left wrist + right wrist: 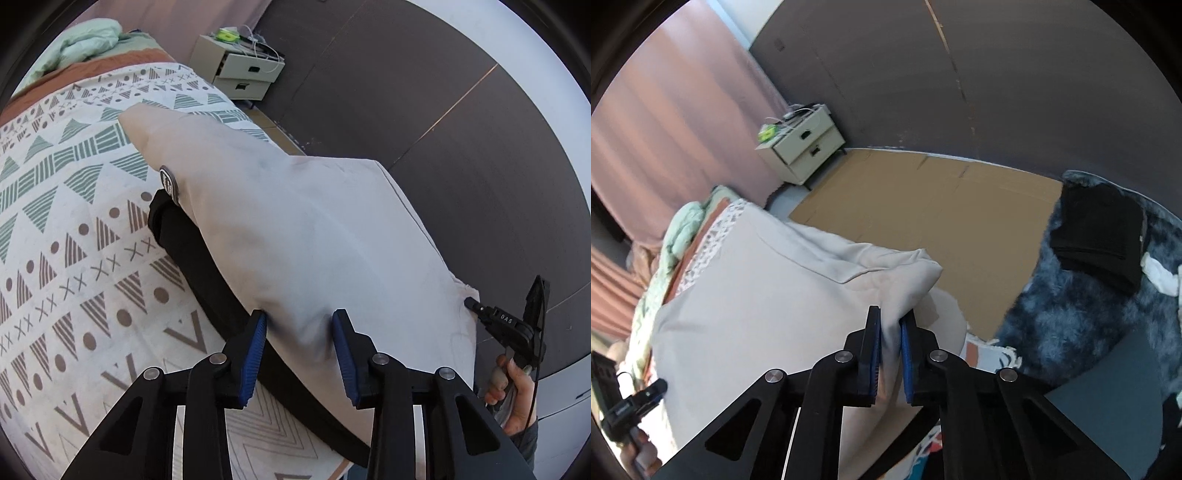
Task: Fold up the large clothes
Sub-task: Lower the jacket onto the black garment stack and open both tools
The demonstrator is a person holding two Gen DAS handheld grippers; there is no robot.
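Blue-padded jaws of the right gripper (890, 332) pinch a fold of one pale beige cotton garment (295, 229) lying on the patterned bedspread (74, 236). The left gripper (300, 326) straddles its near edge, jaws part-open, seemingly not clamped. Lifting now would likely drag one corner unevenly. Beyond stands one two-drawer nightstand (803, 142).

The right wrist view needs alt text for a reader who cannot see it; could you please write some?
The right hand-held gripper pinches a fold of a beige garment spread on a bed. Beyond lie cardboard, a nightstand and a blue rug.
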